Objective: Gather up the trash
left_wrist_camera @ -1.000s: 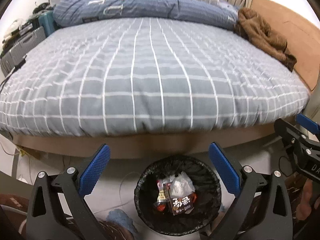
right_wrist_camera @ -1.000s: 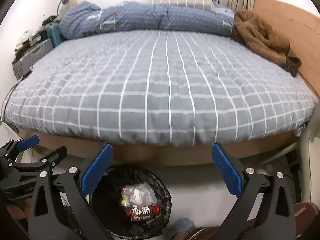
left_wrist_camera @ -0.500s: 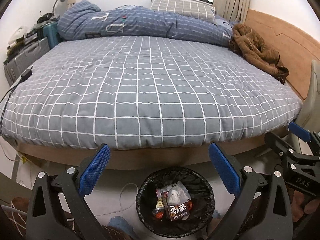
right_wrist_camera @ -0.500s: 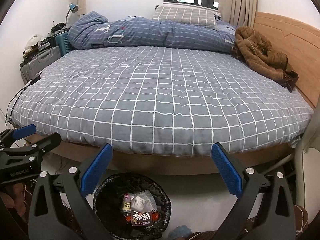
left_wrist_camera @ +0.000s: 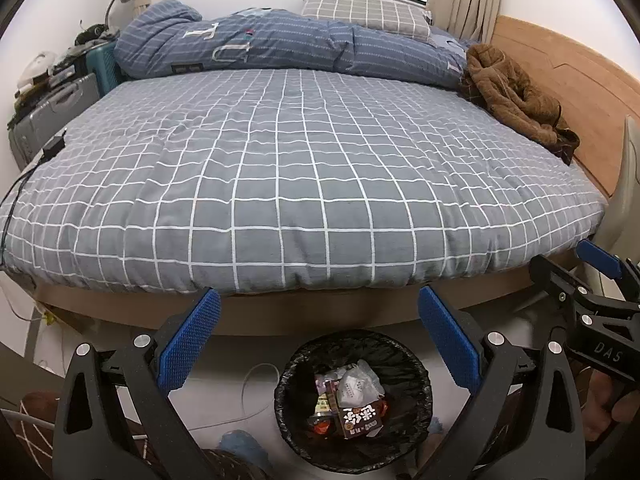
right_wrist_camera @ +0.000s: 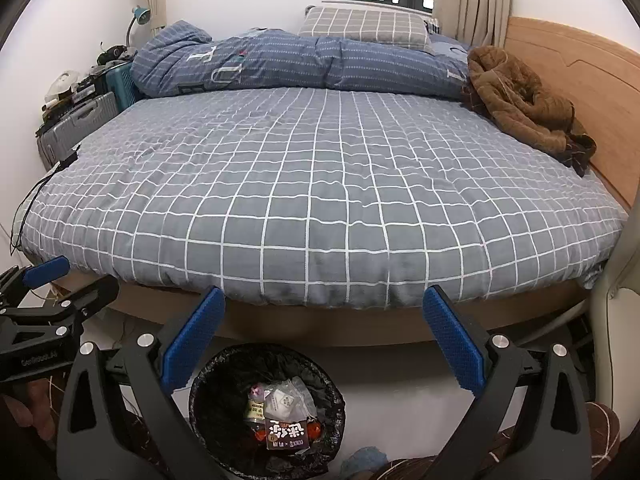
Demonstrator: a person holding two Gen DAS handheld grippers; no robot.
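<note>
A round bin with a black liner stands on the floor at the foot of the bed; it also shows in the right wrist view. Several wrappers lie inside it, a dark snack packet on top. My left gripper is open and empty, above and behind the bin. My right gripper is open and empty, up and to the right of the bin. Each gripper shows at the edge of the other's view: the right one, the left one.
A bed with a grey checked cover fills the view ahead. A rolled blue duvet, a pillow and a brown garment lie at its far end. Suitcases stand at its left. A white cable lies on the floor.
Both grippers have risen and pulled back from the bin, so more of the bed and window shows. Both stay open and empty.
</note>
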